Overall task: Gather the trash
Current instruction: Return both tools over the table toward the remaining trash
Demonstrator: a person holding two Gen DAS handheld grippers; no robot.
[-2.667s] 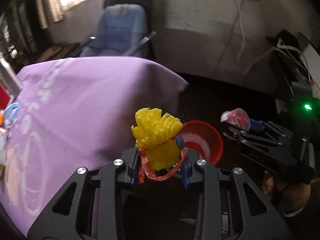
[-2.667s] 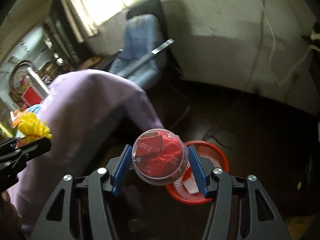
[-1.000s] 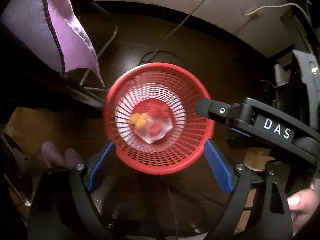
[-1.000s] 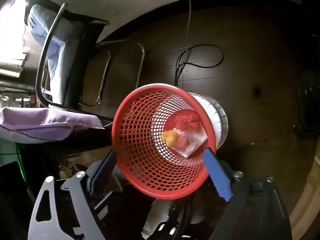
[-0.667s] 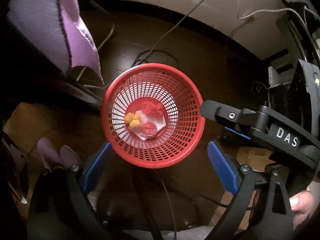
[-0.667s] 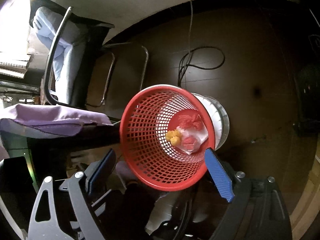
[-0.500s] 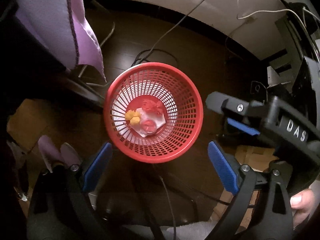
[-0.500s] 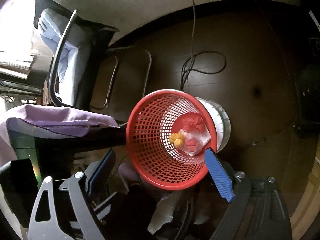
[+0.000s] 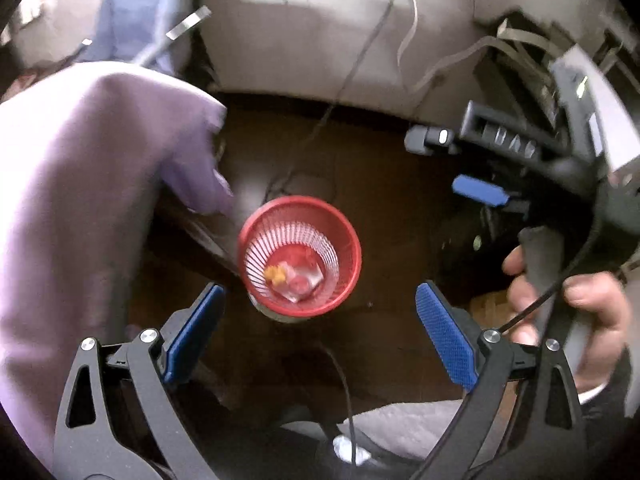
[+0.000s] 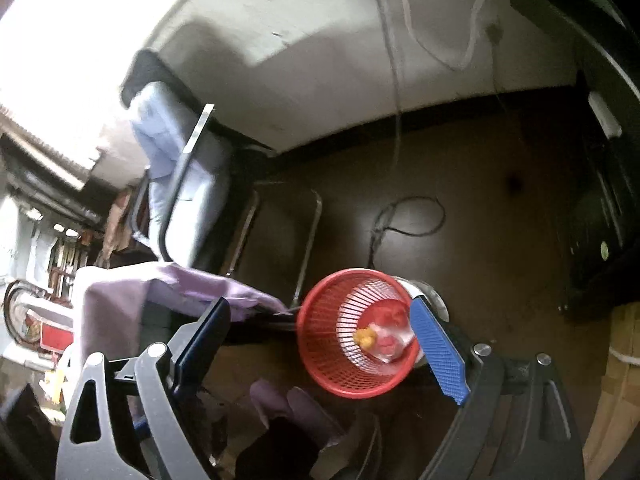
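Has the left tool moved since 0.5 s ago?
Yes. The left tool has pulled up and back from the red basket, which looks smaller and lower in its view, with more wall showing. It hangs open and empty.

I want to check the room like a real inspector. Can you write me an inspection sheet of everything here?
Surface: dark brown floor; a table under a purple cloth stands beside the basket.
Job's things: red plastic mesh basket on the floor, holding a yellow crumpled scrap and a clear plastic cup with red wrapping.
Clutter: blurred items at the table's far edge in the right wrist view, too small to tell.
Grippers: left gripper open and empty; right gripper open and empty, above the basket.
Cables: thin dark cable looped on the floor; pale cords on the wall.
Surroundings: chair with blue fabric, whitish wall.
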